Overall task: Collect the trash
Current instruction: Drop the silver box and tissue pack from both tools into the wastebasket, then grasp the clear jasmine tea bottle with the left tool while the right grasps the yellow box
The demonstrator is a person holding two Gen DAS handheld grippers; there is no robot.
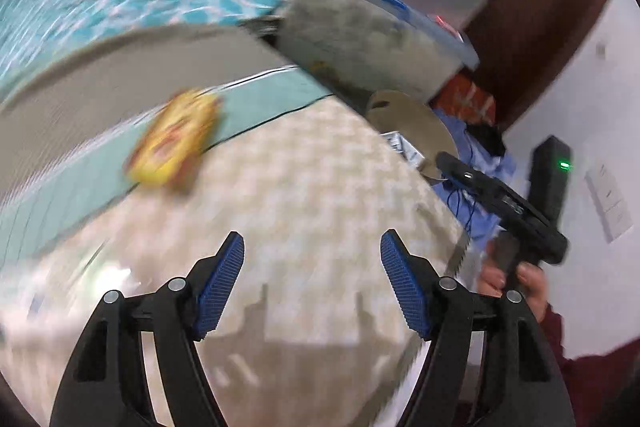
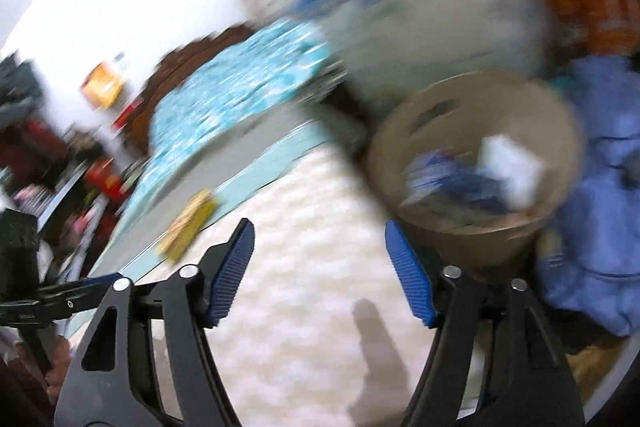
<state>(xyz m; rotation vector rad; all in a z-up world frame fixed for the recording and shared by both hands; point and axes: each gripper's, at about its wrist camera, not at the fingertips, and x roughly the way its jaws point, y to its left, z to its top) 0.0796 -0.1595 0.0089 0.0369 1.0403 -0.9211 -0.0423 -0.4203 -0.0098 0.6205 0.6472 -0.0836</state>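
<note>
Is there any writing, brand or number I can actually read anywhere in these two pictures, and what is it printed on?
None can be read; both views are motion-blurred.
Yellow packet on the floor: red print, too smeared to read.
Bin: papers inside show blue and white print, illegible.
Orange item beside the plastic box: light markings, unreadable.
Wall plate: no legible text.

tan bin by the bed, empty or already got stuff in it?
Not empty. The right wrist view looks into the tan bin: white and blue pieces lie inside, too blurred to identify. It stands upright on the floor.
</note>
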